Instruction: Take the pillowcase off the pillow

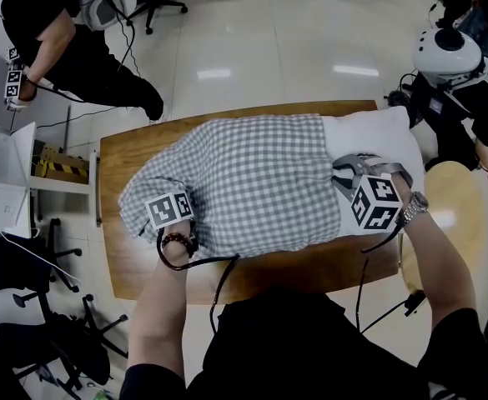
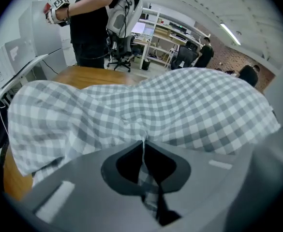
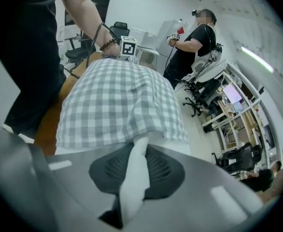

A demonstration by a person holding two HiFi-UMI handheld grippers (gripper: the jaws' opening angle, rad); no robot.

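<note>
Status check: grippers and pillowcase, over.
Left gripper shut on pillowcase. Right gripper shut on bare pillow end. Pillowcase covers most of it. Nothing blocking.

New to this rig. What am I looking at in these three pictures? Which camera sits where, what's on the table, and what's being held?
There is no robot here. A person holds a two-jaw gripper in each hand.

The head view comes from a camera on the person's head, looking steeply down. The left gripper view and right gripper view come from a camera riding on each gripper, looking along its jaws.

On the wooden table lies a white pillow, mostly covered by a grey-checked pillowcase. The pillow's bare end sticks out on the person's right.

The left gripper is shut on a fold of the pillowcase. The right gripper is shut on the white fabric of the pillow's bare end.

The marker cube on each gripper is part of that gripper.
</note>
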